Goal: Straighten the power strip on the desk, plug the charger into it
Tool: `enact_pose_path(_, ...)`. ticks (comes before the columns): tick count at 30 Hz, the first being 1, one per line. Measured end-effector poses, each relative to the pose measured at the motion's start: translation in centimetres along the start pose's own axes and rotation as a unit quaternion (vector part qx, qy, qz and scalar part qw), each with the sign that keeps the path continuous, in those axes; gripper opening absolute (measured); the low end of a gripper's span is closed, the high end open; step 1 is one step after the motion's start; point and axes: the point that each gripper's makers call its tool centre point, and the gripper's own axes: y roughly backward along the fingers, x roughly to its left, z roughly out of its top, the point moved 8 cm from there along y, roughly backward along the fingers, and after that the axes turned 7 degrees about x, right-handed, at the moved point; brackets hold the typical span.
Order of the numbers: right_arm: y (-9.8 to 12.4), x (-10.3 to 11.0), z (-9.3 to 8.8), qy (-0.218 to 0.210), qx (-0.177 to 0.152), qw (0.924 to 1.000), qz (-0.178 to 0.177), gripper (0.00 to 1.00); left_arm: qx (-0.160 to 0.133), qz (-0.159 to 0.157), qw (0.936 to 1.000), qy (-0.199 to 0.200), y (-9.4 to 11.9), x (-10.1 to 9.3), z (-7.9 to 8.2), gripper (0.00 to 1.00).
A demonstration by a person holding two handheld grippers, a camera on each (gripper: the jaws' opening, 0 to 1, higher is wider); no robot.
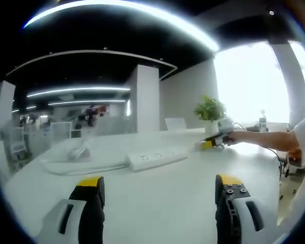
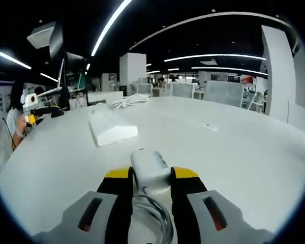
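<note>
A white power strip (image 1: 156,157) lies across the middle of the white desk (image 1: 183,198), its cable (image 1: 76,157) bundled at its left end. My left gripper (image 1: 160,190) hovers open in front of it, nothing between its yellow-tipped jaws. Beyond the strip's right end, my right gripper (image 1: 213,142) comes in from the right, held by a person's hand. In the right gripper view, my right gripper (image 2: 150,175) is shut on a white charger (image 2: 148,165), whose cable (image 2: 150,213) loops back between the jaws. The power strip (image 2: 111,127) lies end-on ahead, a short gap away.
A potted plant (image 1: 209,111) stands at the desk's far edge near the bright window. Office chairs (image 1: 61,132) and desks stand beyond. A monitor (image 2: 66,81) stands at the left of the right gripper view. A coiled cable (image 2: 127,101) lies behind the strip.
</note>
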Motion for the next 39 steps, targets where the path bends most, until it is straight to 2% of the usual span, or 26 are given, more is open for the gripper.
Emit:
enact_pose_path(3,0.0,0.1,0.2,-0.009,0.007,0.9998,-0.014,0.26,-0.002,0.002,1.0000,0.002,0.1,0.1,0.0,0.93)
enact_pose_path(4,0.0,0.2,0.2,-0.028,0.012,0.9994,-0.017,0.25,-0.002,0.003,1.0000,0.002,0.1,0.1,0.0,0.93)
enact_pose_path(13,0.0,0.8,0.5,-0.026,0.030,0.9989,-0.025,0.24,-0.003,0.005,1.0000,0.003,0.3,0.3,-0.1,0.93)
enact_pose_path(22,0.0,2.1,1.9,0.040,0.078,0.9956,-0.032,0.23,-0.003,0.006,1.0000,0.004,0.4,0.5,-0.1,0.93)
enact_pose_path(24,0.0,2.2,2.6,0.066,0.094,0.9926,-0.038,0.23,-0.004,0.005,1.0000,0.004,0.4,0.5,-0.1,0.93)
enact_pose_path(34,-0.1,3.4,5.3,0.140,0.154,0.9774,-0.036,0.23,-0.009,0.000,1.0000,0.003,0.6,0.4,0.1,0.93)
enact_pose_path(37,-0.1,3.9,6.0,0.177,0.183,0.9664,-0.036,0.23,-0.010,-0.001,0.9999,0.003,0.8,0.3,0.1,0.93)
enact_pose_path(39,-0.2,4.2,6.5,0.188,0.196,0.9619,-0.036,0.23,-0.008,-0.001,1.0000,0.000,0.9,0.3,0.1,0.93)
